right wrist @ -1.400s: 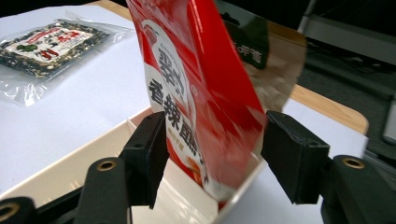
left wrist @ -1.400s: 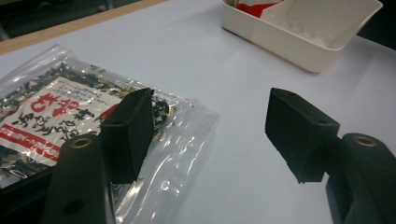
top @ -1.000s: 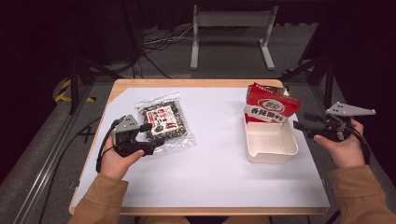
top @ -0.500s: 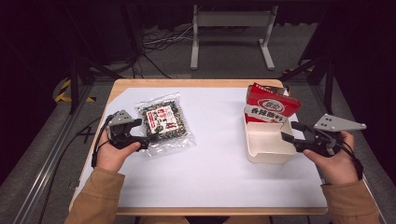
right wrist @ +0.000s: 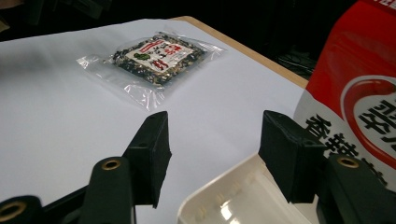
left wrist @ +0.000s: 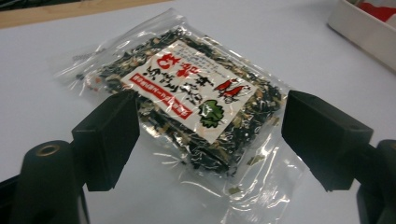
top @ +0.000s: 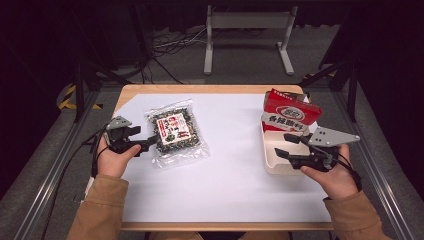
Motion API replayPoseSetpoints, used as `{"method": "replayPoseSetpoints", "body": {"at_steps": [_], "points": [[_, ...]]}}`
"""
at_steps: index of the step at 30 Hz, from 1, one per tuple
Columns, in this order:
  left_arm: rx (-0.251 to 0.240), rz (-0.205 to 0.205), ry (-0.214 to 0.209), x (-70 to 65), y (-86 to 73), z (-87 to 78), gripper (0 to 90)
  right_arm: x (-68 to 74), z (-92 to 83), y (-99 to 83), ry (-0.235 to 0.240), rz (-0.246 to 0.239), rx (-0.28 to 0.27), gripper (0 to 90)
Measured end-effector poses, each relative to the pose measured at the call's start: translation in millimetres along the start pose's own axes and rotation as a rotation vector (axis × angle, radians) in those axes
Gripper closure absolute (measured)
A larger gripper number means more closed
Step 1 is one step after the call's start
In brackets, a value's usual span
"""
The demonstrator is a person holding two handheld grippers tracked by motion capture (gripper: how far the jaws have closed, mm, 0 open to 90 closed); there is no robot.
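- High view: counter (top: 225, 200), wooden rim with a white sheet across the top, is the largest thing; dark floor and a metal frame lie beyond its far edge
- Person's forearms in tan sleeves come in from the bottom of that view, one at each side of the counter
- Red snack bag (top: 290, 111) stands tilted at the far end of the white tray, far right of the counter; in the right gripper view it rises at the right edge (right wrist: 359, 93)
- White tray (top: 272, 162) sits near the right edge, its near part bare; right gripper view shows its rim low in frame (right wrist: 219, 200)
- Clear seaweed packet (top: 175, 132) lies flat on the white sheet, left of centre, well apart from the tray; dark flakes inside, white and red label facing up; also seen in the left gripper view (left wrist: 196, 93) and farther off in the right gripper view (right wrist: 152, 56)
- Right hand-held gripper (top: 287, 145) hangs over the tray's near right part, jaws spread with nothing between them; in its own view (right wrist: 212, 156) the tray rim lies under the gap
- Left hand-held gripper (top: 150, 142) sits at the packet's left edge, released; its jaws have just been closing a little, in its own view (left wrist: 210, 135) they straddle the packet's near end, pads clear of the plastic
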State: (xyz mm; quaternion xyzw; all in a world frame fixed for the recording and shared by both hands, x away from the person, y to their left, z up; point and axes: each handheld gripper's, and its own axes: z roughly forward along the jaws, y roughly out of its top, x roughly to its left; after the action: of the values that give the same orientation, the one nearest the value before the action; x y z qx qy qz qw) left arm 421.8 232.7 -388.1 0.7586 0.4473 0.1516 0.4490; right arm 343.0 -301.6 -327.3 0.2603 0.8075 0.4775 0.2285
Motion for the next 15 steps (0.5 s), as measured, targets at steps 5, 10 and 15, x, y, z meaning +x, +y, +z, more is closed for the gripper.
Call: {"method": "replayPoseSetpoints", "body": {"at_steps": [5, 10, 15], "points": [[0.032, -0.059, -0.007, 10.8, -7.2, 8.7, 22.3, 7.7, 7.4, 3.3, 0.018, -0.020, -0.017, 42.5], [0.071, -0.096, -0.022, 18.5, -10.6, 22.0, 23.0, 13.6, 12.2, 2.4, 0.032, -0.035, -0.015, 41.8], [0.104, -0.140, -0.031, 25.4, -13.6, 32.9, 25.6, 18.1, 12.5, 0.4, 0.036, -0.043, -0.014, 41.5]]}}
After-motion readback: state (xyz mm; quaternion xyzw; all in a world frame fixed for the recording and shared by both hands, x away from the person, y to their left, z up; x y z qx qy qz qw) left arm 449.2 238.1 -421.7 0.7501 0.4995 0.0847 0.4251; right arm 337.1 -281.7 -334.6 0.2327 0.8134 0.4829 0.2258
